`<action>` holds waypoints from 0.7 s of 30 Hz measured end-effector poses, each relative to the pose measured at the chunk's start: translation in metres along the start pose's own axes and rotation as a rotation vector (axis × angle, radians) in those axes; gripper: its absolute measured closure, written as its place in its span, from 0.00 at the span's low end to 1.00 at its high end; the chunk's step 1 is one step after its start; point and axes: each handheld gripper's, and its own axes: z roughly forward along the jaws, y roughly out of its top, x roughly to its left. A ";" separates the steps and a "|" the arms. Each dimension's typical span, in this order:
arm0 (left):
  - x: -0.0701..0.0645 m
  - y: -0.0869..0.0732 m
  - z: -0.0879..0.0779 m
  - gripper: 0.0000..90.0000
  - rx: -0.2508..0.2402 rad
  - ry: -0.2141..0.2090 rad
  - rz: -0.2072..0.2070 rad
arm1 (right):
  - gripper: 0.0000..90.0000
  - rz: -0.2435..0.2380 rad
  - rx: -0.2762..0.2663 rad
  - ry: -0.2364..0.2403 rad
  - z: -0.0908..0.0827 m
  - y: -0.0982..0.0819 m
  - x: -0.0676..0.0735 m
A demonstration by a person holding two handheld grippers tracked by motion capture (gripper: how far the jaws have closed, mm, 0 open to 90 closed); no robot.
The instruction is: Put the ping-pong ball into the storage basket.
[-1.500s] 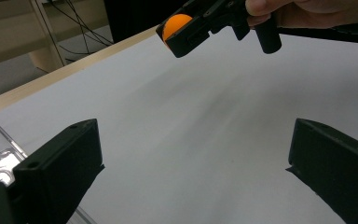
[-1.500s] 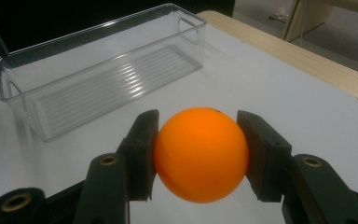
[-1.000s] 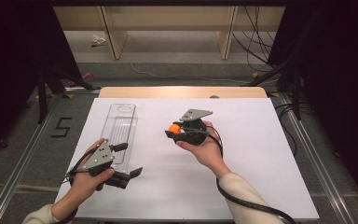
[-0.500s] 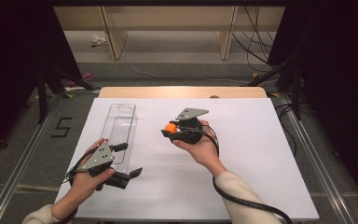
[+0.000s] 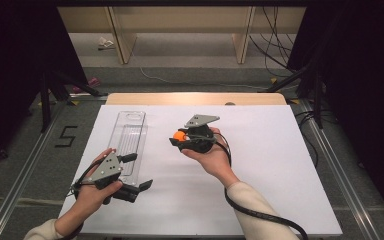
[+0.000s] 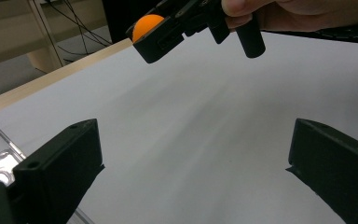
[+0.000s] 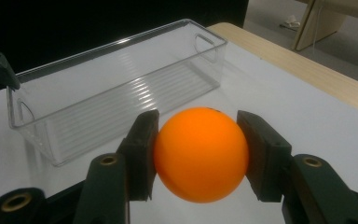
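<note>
The orange ball (image 7: 200, 154) is gripped by the right tool (image 5: 181, 138) above the desk's (image 5: 280, 165) middle; it should be released low inside the clear bin (image 5: 130, 137). The left tool (image 5: 139, 172), open, waits near the front-left corner.

Black hand-held gripper (image 5: 139, 188) w/ grey triangular plate, black cable, cream sleeves.

Look to the floor (image 5: 40, 150) left of the table and you'll find the one readable mark: a dark numeral "5" (image 5: 66, 136), laid flat on the grey surface beside the metal rail. You can read no other word, label, brand or number anywhere else in these views.
</note>
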 end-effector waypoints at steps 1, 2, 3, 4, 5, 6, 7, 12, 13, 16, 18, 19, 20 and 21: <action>0.000 0.000 0.000 0.03 0.000 -0.001 0.000 | 0.57 0.000 -0.001 0.000 0.001 0.001 0.000; 0.000 0.000 0.000 0.03 0.000 -0.001 -0.001 | 0.57 -0.001 -0.003 0.002 0.001 0.001 0.000; 0.000 0.000 0.000 0.03 0.000 -0.001 -0.001 | 0.57 0.000 -0.003 0.003 0.002 0.002 0.001; 0.000 0.000 0.000 0.03 0.000 0.000 0.000 | 0.57 0.000 -0.003 0.003 0.003 0.002 0.001; 0.000 0.000 0.000 0.03 0.000 0.000 0.000 | 0.57 -0.002 -0.004 0.004 0.003 0.003 0.002; 0.000 0.000 0.000 0.03 -0.001 0.000 0.000 | 0.57 -0.001 -0.004 0.007 0.004 0.003 0.002; 0.000 0.000 0.000 0.03 0.000 0.000 0.000 | 0.57 -0.003 -0.003 0.007 0.005 0.004 0.003; 0.000 0.000 0.000 0.03 0.000 -0.001 0.001 | 0.57 -0.007 0.001 0.015 0.011 0.005 0.006; 0.000 0.000 0.000 0.03 0.000 -0.002 0.000 | 0.57 -0.006 0.002 0.017 0.012 0.005 0.007; 0.000 0.000 0.000 0.03 -0.001 -0.003 0.000 | 0.57 -0.007 0.002 0.020 0.014 0.006 0.007; 0.000 0.000 0.000 0.03 0.000 -0.004 0.000 | 0.57 -0.008 0.001 0.020 0.015 0.007 0.008; 0.000 0.000 0.000 0.03 0.000 -0.004 0.000 | 0.57 -0.008 0.001 0.020 0.015 0.007 0.008; 0.000 0.000 0.000 0.03 0.000 -0.005 0.001 | 0.57 -0.010 0.003 0.021 0.016 0.008 0.008; 0.000 0.000 0.000 0.03 -0.001 -0.005 0.000 | 0.57 -0.011 0.005 0.022 0.017 0.009 0.008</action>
